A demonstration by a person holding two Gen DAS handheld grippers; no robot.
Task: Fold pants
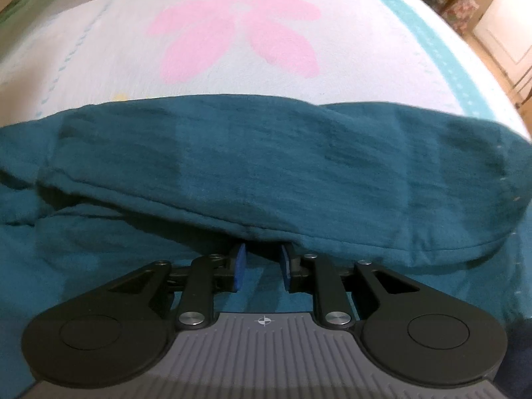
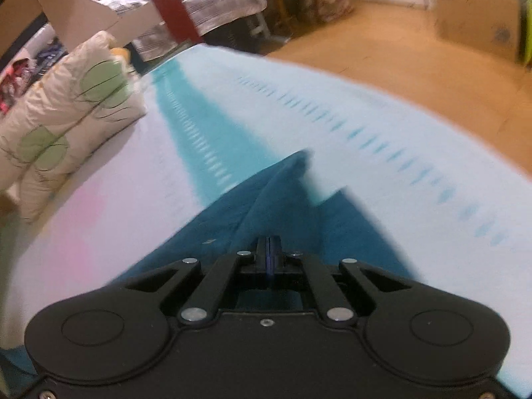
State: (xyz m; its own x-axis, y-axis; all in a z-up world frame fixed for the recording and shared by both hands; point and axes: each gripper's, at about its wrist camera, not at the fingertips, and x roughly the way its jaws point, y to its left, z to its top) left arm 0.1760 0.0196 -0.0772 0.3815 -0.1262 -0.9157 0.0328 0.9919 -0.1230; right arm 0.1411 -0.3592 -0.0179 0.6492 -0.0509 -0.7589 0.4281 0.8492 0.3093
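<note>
Bed (image 1: 365, 76) fills both views: pale sheet, big pink flower print (image 1: 239, 26), teal stripe (image 2: 199, 133) along the edge. Wooden floor (image 2: 382, 60) beyond, cardboard boxes (image 2: 478, 23) and clutter at the walls, pillows (image 2: 66, 126) with green circles at the bed's far end. Teal pants (image 1: 266, 173) lie across the sheet, one layer folded over. Left gripper (image 1: 262, 271) slightly spread, tips under the fold's hem. Right gripper (image 2: 268, 256) pressed together; whether cloth is pinched, cannot tell
</note>
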